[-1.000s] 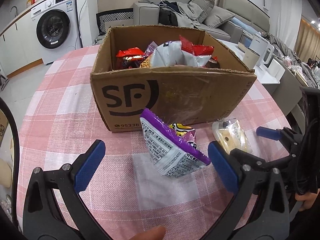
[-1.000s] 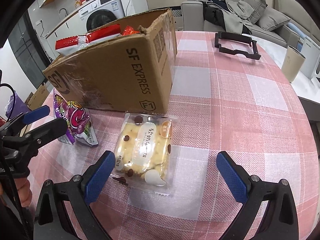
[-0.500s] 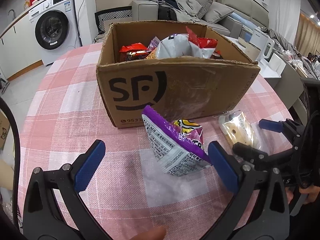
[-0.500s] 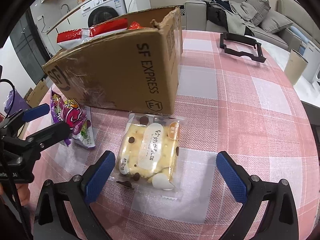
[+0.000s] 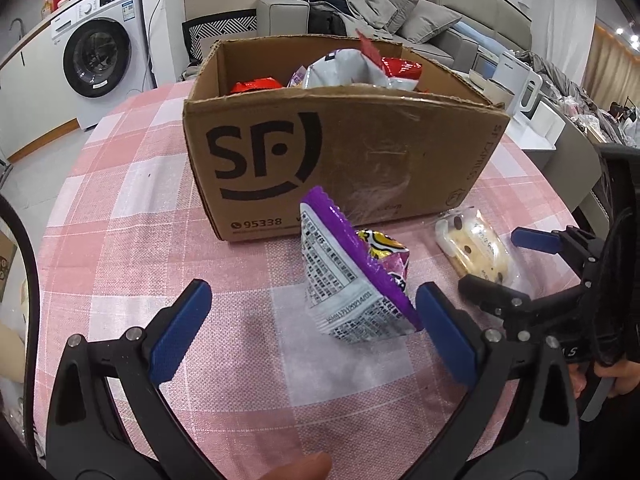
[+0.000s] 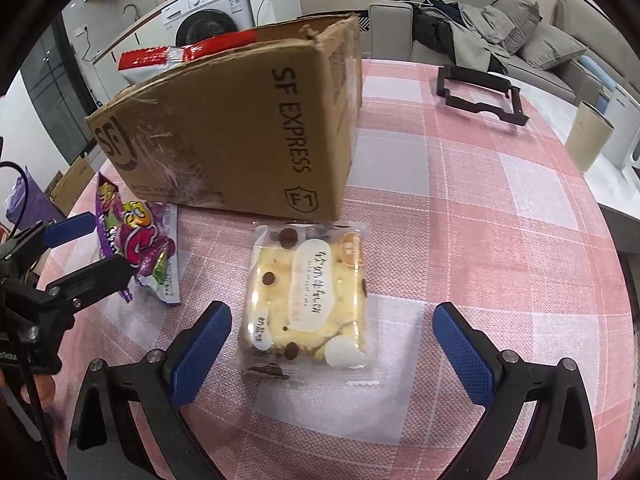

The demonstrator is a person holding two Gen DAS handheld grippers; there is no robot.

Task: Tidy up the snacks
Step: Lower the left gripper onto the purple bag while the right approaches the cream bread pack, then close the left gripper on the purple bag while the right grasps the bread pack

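Note:
An open SF Express cardboard box (image 5: 344,152) holding several snack bags stands on the pink checked tablecloth; it also shows in the right wrist view (image 6: 240,128). A purple snack bag (image 5: 352,276) lies in front of it, between the wide-open fingers of my left gripper (image 5: 312,316); the bag also shows in the right wrist view (image 6: 136,240). A clear-wrapped yellow cake with chocolate chips (image 6: 308,296) lies just ahead of my open, empty right gripper (image 6: 332,344); the cake also shows in the left wrist view (image 5: 476,248).
A black plastic frame (image 6: 480,92) lies on the far right of the table (image 6: 500,220). A beige cylinder (image 6: 588,136) stands beyond the table edge. A washing machine (image 5: 100,52) and a grey sofa (image 5: 380,12) are behind.
Both grippers have moved forward: the purple bag now sits between the left fingers and the cake is closer to the right fingers. Both stay open.

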